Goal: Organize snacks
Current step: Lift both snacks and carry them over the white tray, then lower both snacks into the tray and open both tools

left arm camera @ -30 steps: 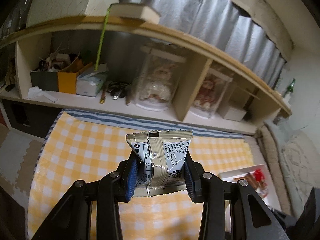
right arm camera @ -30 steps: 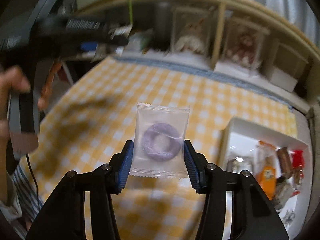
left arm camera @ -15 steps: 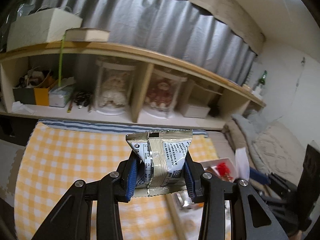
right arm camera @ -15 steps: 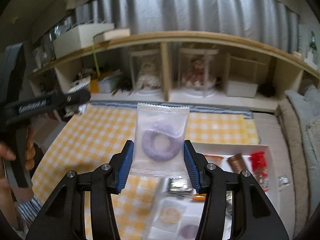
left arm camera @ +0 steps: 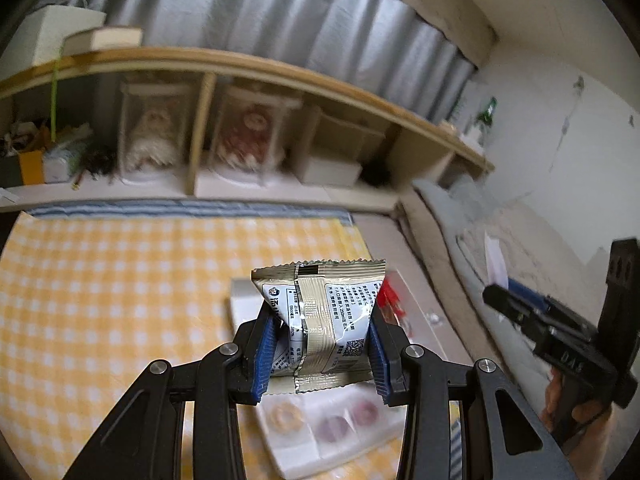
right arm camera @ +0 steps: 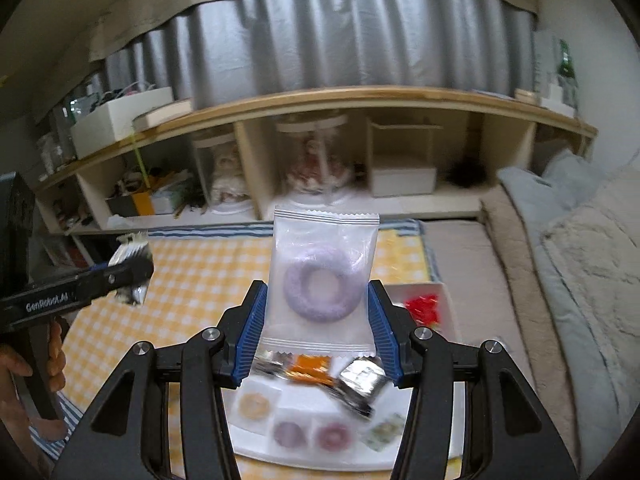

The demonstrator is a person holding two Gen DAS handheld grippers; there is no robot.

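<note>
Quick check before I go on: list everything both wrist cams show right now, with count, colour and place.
Donut packet: one, clear with purple ring, in right gripper.
Foil snack packet: one, beige and white, in left gripper.
Tray: one, white, on the cloth, below both grippers.
Ring snacks in tray: three, one tan, two purplish, near edge.
Red packet: one, tray's far end.
Checked cloth: one, yellow and white.
Shelf: one, wooden, behind.
Right gripper: black, blue pads.
Left gripper: same.
</note>
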